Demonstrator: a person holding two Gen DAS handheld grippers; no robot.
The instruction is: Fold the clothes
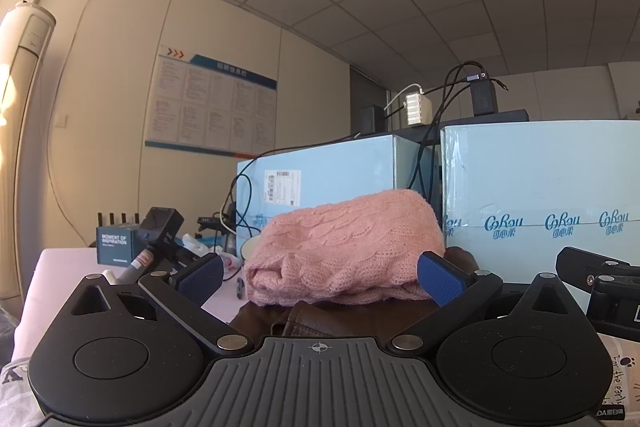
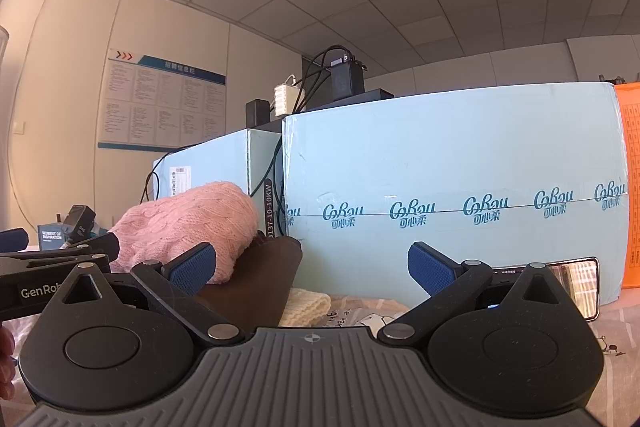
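Nearest in the left wrist view, the left gripper has its blue-padded fingers spread wide apart with nothing between them, aimed at the clothes just ahead. The right gripper is likewise wide apart and empty, level with the left one, which shows at the left edge of its view. Just beyond the fingers lies a brown leather garment, and on top of it sits a folded pink cable-knit sweater; in the right view a cream knit piece peeks out beside the brown one. All rest on a tabletop covered with a pale printed cloth. Behind the pile stand two light-blue cardboard boxes, with chargers and black cables on top. Farther back a notice board hangs on the wall.
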